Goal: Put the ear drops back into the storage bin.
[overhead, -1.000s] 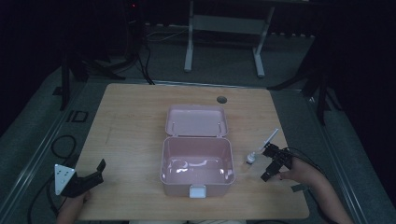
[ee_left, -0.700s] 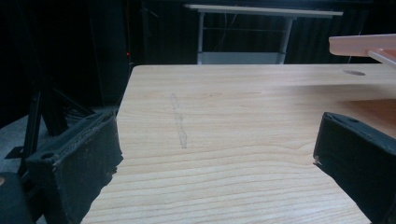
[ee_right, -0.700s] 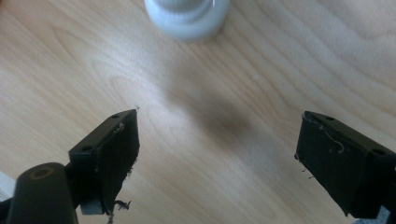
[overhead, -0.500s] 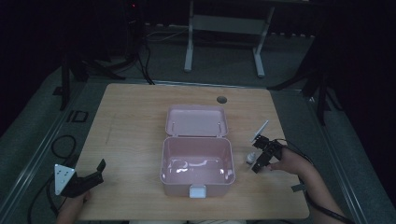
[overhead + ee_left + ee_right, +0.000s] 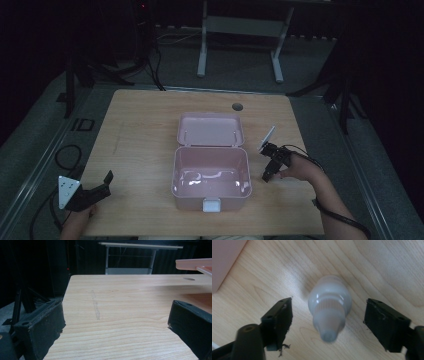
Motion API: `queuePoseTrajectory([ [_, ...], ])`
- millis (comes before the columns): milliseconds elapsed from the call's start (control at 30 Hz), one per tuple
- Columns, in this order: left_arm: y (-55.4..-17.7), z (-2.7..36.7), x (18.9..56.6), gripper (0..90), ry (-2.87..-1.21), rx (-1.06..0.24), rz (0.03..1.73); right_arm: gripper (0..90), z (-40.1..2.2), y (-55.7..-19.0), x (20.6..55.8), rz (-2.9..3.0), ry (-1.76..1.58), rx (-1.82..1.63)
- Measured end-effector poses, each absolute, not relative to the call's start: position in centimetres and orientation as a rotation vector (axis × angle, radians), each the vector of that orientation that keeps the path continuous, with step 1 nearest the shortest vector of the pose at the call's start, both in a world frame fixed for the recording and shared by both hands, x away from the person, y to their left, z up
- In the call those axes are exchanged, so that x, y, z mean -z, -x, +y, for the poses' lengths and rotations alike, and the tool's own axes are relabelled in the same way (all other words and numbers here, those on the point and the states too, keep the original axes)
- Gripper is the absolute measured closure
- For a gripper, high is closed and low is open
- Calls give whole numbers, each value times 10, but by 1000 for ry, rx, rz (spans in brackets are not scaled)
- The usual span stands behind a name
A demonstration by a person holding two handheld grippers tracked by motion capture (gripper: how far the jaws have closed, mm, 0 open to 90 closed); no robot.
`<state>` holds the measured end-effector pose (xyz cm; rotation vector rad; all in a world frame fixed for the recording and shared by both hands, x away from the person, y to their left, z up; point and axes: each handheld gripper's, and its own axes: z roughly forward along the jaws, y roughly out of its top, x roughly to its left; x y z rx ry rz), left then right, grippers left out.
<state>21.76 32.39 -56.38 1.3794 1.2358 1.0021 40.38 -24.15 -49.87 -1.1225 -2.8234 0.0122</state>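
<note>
We see a small white bottle (image 5: 329,306) standing upright on the wooden table (image 5: 145,135), just to the right of the open pink box (image 5: 211,175), cap toward the camera. Our right gripper (image 5: 328,320) straddles it from above, jaws spread wide, neither pad touching. We judge the bottle light and narrow-based: if one jaw meets it first, it may tip or skid off. A grip high on the tapered cap could squeeze it out. Our left gripper (image 5: 117,325) sits open and empty over bare wood, well apart.
</note>
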Motion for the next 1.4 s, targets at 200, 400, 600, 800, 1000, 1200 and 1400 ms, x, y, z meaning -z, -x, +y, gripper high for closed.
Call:
queuePoseTrajectory([
  [200,-218,324,564,9,-1379,-1003,1236,399,-234,-407,506,-2829,1064,-56],
  [400,-218,324,564,9,-1379,-1003,1236,544,-231,-410,509,-2856,1040,-70],
  [600,-218,324,564,9,-1378,-1000,1238,592,-228,-407,507,-2898,977,-110],
  [800,-218,324,564,10,-1378,-1001,1238,593,-228,-401,499,-2948,846,-106],
  [1000,-218,324,564,10,-1379,-1001,1239,593,-231,-386,499,-2985,588,-128],
  [1200,-218,324,564,9,-1379,-1002,1239,593,-234,-378,499,-3005,482,-145],
  [1400,-218,324,564,10,-1378,-1000,1241,593,-235,-369,494,-3060,301,-112],
])
